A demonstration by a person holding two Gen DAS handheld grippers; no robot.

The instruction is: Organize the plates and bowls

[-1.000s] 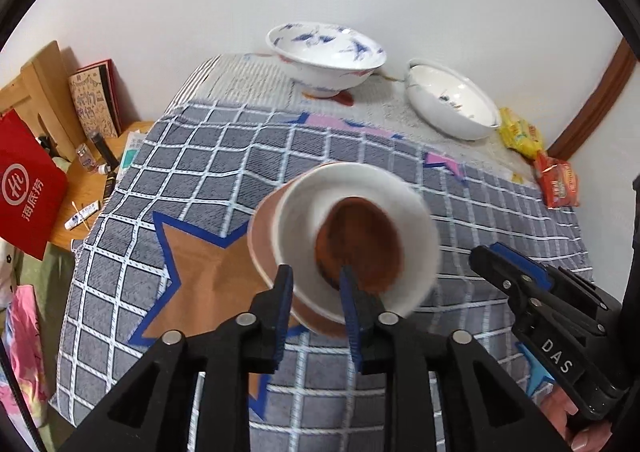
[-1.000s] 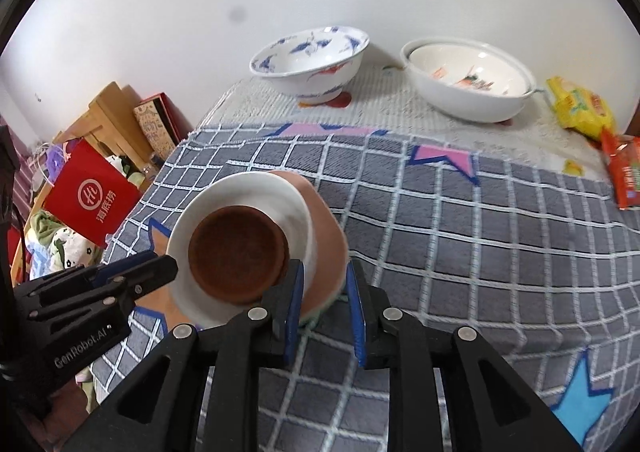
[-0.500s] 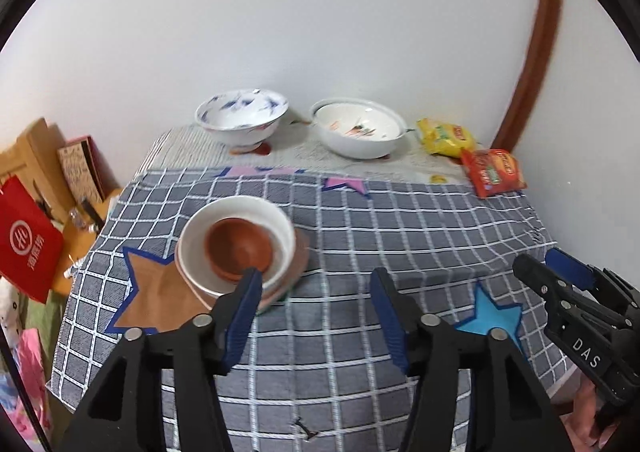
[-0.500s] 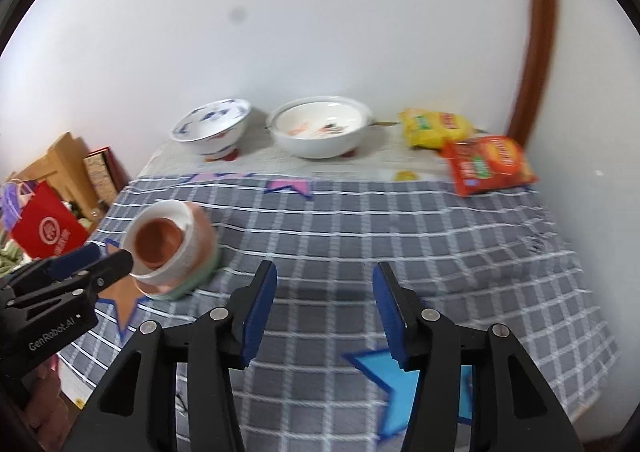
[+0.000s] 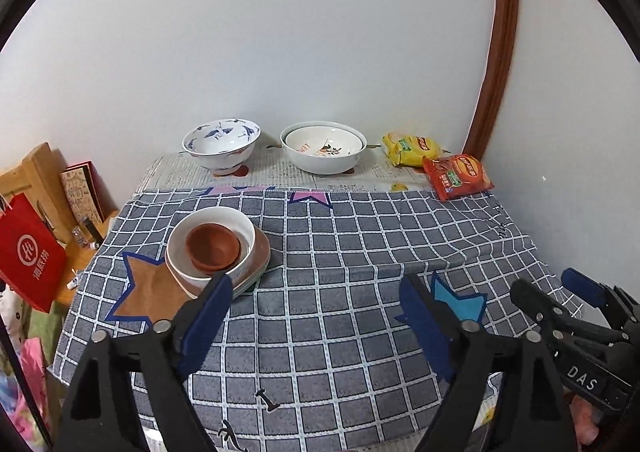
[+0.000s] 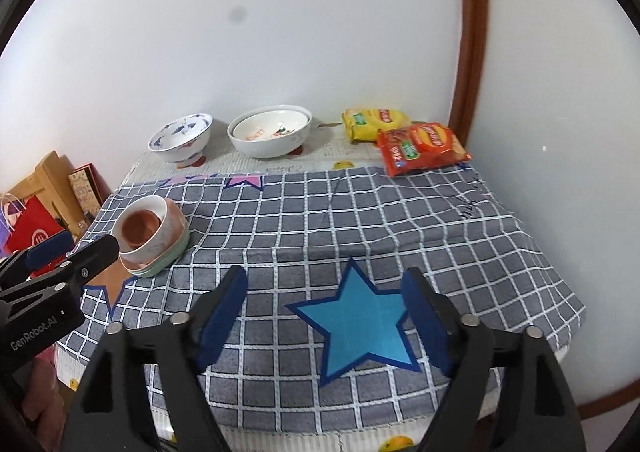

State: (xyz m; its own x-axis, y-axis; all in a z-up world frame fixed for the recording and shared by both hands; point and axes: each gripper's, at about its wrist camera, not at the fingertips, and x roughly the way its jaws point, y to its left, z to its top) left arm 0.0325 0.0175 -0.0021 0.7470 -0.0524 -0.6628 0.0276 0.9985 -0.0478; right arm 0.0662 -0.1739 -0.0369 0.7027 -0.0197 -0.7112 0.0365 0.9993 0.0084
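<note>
1. Left wrist view: the left gripper (image 5: 316, 304) has just been opening; its jaws stand spread with nothing between them. The nested stack (image 5: 216, 248), a brown bowl in a white bowl on plates, rests near the left edge of the table (image 5: 360, 352), probably gathered to save room. This view alone looks straight into the stack.
2. Right wrist view: the right gripper (image 6: 326, 302) has likewise just been opening, spread and empty, above the blue star (image 6: 362, 326). Here the stack (image 6: 152, 236) shows its side. The blue-patterned bowl (image 6: 182, 136) and the white bowl (image 6: 270, 134) wait along the far edge, apparently not yet sorted.
</note>
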